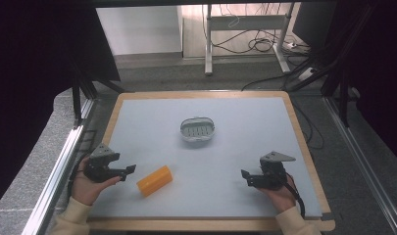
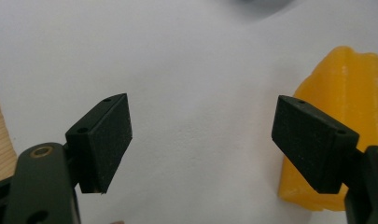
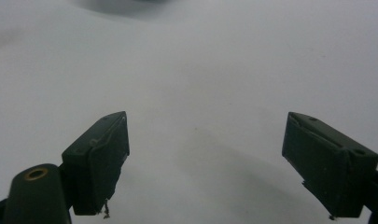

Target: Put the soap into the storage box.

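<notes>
Left tool (image 1: 129,170): jaws spread wide, nothing between them, tips aimed toward the yellow block (image 1: 155,180) and stopping just short of its near end. Seen along the jaws from the left gripper view (image 2: 200,144), block (image 2: 338,116) sits off to the far side, partly behind one jaw, bare surface (image 2: 191,70) in the gap. Not lined up yet.

Right tool (image 1: 246,176): also wide open, empty, pointing inward over bare surface, well apart from the block. Right gripper view (image 3: 205,158) confirms nothing in the gap.

Step judged: approach to the block, grasp not yet begun. Likely destination the grey slotted dish (image 1: 197,130) farther up the middle of the surface, empty by the look of it.

Next move calls for: swing left tool sideways to bracket the block across its narrow width, lower until pads flank both long faces, then close. Block lies slanted, so wrist turn needed to square the jaws to it.

Pose: left hand (image 1: 88,188) low at the near left edge, palm cupped under the tool, forearm entering from below. Right hand (image 1: 280,193) mirrored at near right, tool held level, just above the surface.
</notes>
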A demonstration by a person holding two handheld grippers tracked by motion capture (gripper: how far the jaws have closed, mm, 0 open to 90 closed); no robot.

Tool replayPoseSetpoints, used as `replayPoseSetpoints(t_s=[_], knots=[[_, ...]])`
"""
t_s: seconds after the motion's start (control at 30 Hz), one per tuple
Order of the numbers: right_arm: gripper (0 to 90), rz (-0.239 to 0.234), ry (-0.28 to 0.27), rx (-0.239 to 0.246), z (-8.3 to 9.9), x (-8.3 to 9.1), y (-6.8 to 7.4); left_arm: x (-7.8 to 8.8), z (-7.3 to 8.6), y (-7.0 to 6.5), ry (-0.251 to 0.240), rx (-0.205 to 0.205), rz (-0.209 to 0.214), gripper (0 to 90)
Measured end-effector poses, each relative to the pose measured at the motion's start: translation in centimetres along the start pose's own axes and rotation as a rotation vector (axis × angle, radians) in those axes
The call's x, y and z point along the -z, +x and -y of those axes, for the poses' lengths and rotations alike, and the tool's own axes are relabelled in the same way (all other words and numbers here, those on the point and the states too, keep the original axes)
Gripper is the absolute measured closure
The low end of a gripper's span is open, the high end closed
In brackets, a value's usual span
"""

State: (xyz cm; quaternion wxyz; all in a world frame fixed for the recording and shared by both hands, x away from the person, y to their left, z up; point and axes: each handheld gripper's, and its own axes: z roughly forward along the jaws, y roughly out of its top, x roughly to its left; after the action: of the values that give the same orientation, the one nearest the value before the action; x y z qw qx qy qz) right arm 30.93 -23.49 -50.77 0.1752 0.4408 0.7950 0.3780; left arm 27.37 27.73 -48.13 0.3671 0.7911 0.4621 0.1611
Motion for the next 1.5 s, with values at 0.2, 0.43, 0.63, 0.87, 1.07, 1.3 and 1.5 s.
replayPoseSetpoints(t_s=[0.2, 0.43, 0.63, 0.87, 1.07, 1.3, 1.5], knots=[[16.4, -0.001, 0.009, 0.007, 0.1, -0.1, 0.1, 0.7, -1.3, -0.5, 0.011, 0.004, 0.03, 19.5], [16.4, 0.004, 0.004, 0.03, 0.1, 0.0, 0.3, 1.3, -2.4, -1.2, 0.023, -0.015, 0.057, 19.7], [16.3, 0.008, 0.002, 0.034, 0.1, 0.0, 0.2, 1.6, -2.9, -1.8, 0.024, -0.029, 0.062, 19.7], [16.3, 0.012, 0.001, 0.035, 0.1, 0.0, 0.2, 1.8, -3.9, -2.4, 0.034, -0.055, 0.074, 19.8], [16.3, 0.01, 0.002, 0.036, 0.1, 0.0, 0.1, 1.8, -5.0, -3.1, 0.04, -0.075, 0.081, 20.7], [16.3, 0.006, 0.006, 0.041, 0.1, 0.0, 0.2, 1.5, -5.9, -3.9, 0.038, -0.091, 0.091, 21.2], [16.3, 0.001, -0.002, 0.05, 0.1, 0.0, 0.2, 1.3, -6.3, -4.3, 0.058, -0.102, 0.101, 21.1]])
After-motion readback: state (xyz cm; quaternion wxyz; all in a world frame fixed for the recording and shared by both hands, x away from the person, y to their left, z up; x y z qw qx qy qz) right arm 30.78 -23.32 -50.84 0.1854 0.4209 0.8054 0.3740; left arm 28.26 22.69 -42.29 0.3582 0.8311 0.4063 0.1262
